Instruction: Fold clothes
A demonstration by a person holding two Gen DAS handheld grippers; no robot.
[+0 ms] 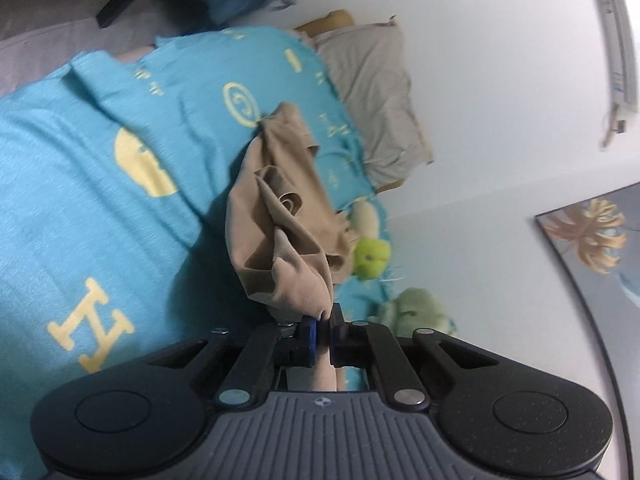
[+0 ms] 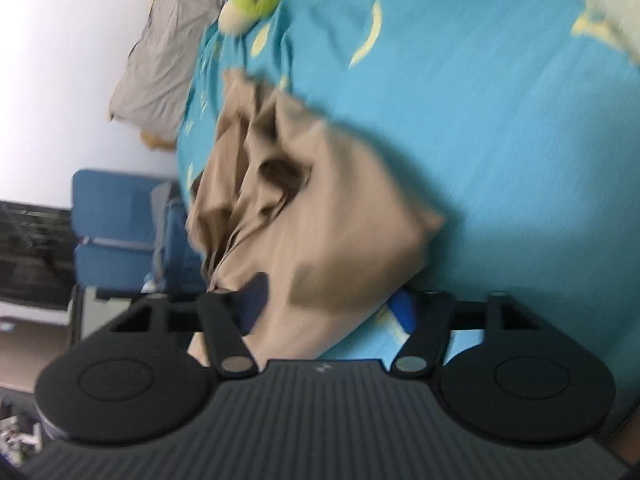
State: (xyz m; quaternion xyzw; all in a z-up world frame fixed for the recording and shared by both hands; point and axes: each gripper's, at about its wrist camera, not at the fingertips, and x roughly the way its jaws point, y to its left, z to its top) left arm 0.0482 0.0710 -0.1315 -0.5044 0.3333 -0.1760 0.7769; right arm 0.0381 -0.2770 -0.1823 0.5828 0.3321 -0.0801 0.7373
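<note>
A turquoise blanket (image 1: 80, 184) with pale yellow letters and emblems fills most of the left wrist view, spreading from the lower left up to the top centre; in the right wrist view it covers the whole right half of the frame. A white wall (image 1: 500, 80) takes up the right side of the left wrist view, with a picture of orange leaves (image 1: 592, 236) at the right edge. In the right wrist view a blue chair (image 2: 116, 232) stands at the left edge, below the middle.

The beige garment (image 1: 280, 216) hangs crumpled in the centre of the left wrist view, running from the middle of the blanket down to the bottom centre. In the right wrist view it is a blurred, bunched mass in the centre, draped over the blanket.

A grey pillow (image 1: 376, 96) lies at the upper centre, touching the blanket's far edge. A green plush toy (image 1: 372, 256) sits just right of the garment, and a paler green one (image 1: 416, 308) below it.

The left gripper (image 1: 323, 330) is clenched on a corner of the garment, its blue pads (image 1: 310, 336) pinching the cloth. The right gripper (image 2: 328, 304) stands spread wide, with the garment lying loose between its fingers (image 2: 402, 310)
</note>
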